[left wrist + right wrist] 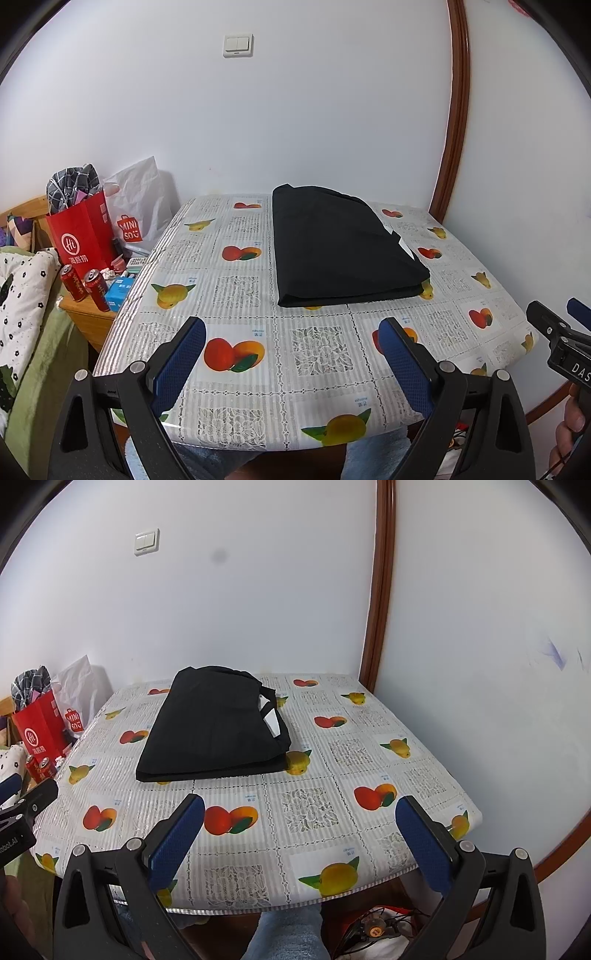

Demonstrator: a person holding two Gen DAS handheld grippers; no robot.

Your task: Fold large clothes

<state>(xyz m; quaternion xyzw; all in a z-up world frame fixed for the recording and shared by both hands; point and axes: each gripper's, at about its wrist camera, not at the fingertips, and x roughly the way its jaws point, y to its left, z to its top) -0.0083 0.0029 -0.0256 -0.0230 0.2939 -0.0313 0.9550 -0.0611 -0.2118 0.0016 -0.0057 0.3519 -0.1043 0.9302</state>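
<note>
A black garment [340,247] lies folded into a flat rectangle on the far half of the table [258,369], with a white label showing at its right edge. It also shows in the right wrist view [214,727]. My left gripper [291,325] is open and empty, held above the table's near edge, well short of the garment. My right gripper [299,805] is open and empty too, above the near edge, to the right of the left one. The right gripper shows at the right edge of the left wrist view [554,314].
The table [332,849] has a fruit-print plastic cloth and stands against a white wall. Left of it are a red paper bag [83,236], a white Miniso bag [136,206], two red cans [85,284] on a wooden stand, and bedding. A brown door frame [454,129] stands at right.
</note>
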